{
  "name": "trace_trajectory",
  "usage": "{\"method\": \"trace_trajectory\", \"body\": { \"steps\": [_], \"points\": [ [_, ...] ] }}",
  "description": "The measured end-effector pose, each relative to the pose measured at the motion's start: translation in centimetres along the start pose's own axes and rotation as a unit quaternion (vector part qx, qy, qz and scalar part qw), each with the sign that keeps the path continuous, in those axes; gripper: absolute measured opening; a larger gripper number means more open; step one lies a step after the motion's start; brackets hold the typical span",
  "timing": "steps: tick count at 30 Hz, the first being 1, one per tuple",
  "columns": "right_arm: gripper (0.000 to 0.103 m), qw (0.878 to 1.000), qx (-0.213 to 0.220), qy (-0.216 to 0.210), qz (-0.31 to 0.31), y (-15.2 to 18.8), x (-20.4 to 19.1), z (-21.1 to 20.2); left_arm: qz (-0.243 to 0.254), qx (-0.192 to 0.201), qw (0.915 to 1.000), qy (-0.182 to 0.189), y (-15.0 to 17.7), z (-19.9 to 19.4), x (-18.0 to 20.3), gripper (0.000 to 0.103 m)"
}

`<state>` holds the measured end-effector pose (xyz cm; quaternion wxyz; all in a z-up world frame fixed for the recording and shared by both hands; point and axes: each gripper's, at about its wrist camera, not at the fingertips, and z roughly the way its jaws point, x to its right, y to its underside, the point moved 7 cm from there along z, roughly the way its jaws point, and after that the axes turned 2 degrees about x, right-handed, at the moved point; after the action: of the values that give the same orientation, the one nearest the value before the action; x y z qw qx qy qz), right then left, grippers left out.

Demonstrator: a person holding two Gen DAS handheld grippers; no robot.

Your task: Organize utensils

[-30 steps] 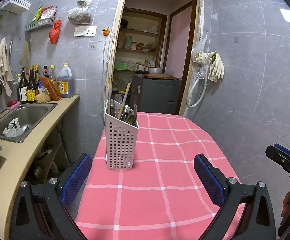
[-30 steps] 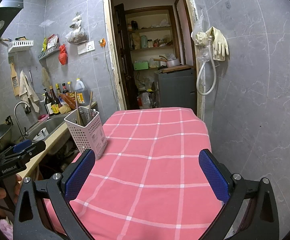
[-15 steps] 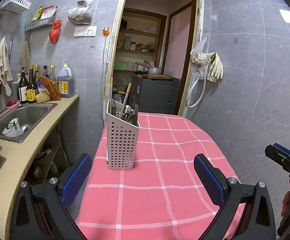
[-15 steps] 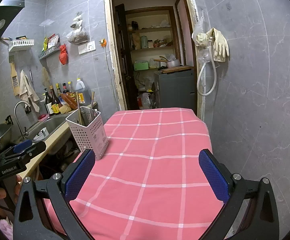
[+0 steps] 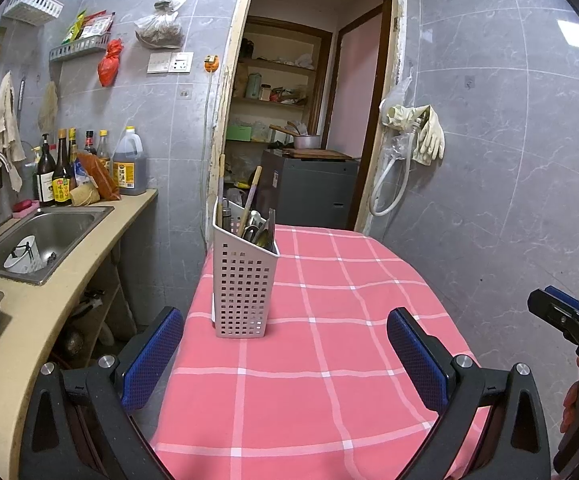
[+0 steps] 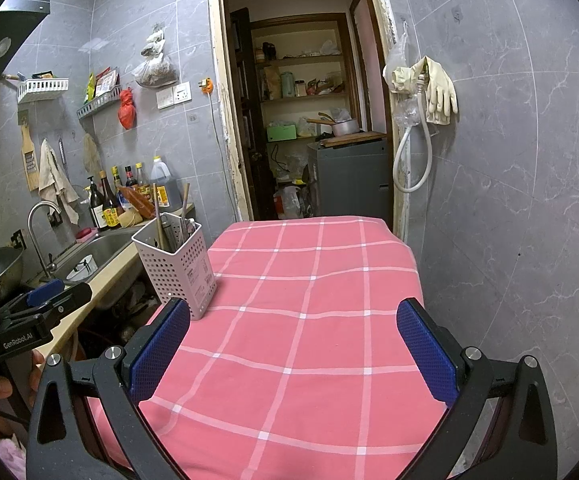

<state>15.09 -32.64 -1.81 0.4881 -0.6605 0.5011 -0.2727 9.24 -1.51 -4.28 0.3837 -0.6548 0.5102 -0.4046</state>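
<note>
A white perforated utensil holder (image 5: pixel 245 280) stands upright on the pink checked tablecloth (image 5: pixel 321 360) near the table's left edge, with chopsticks and metal utensils (image 5: pixel 257 228) sticking out. My left gripper (image 5: pixel 285 356) is open and empty, a little short of the holder. In the right wrist view the holder (image 6: pixel 177 264) stands to the front left, and my right gripper (image 6: pixel 293 352) is open over bare cloth (image 6: pixel 309 320), holding nothing. Each gripper also shows at the edge of the other's view.
Left of the table runs a beige counter (image 5: pixel 49 312) with a steel sink (image 5: pixel 45 236), a tap and several sauce bottles (image 5: pixel 61 176). An open doorway (image 5: pixel 301 120) with shelves lies beyond the table. A grey tiled wall (image 5: pixel 509 180) with hanging gloves closes the right side.
The left wrist view has crept slightly toward the holder, which now sits a little more central. Both grippers stay open and empty; the right has barely shifted.
</note>
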Motion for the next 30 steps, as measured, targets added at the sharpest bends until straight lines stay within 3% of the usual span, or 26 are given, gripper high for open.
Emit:
{"method": "trace_trajectory", "body": {
  "steps": [30],
  "points": [
    [0.101, 1.000, -0.005, 0.001, 0.002, 0.63, -0.05, 0.40, 0.001, -0.010, 0.9999, -0.007, 0.64, 0.08, 0.30, 0.102]
  ]
}}
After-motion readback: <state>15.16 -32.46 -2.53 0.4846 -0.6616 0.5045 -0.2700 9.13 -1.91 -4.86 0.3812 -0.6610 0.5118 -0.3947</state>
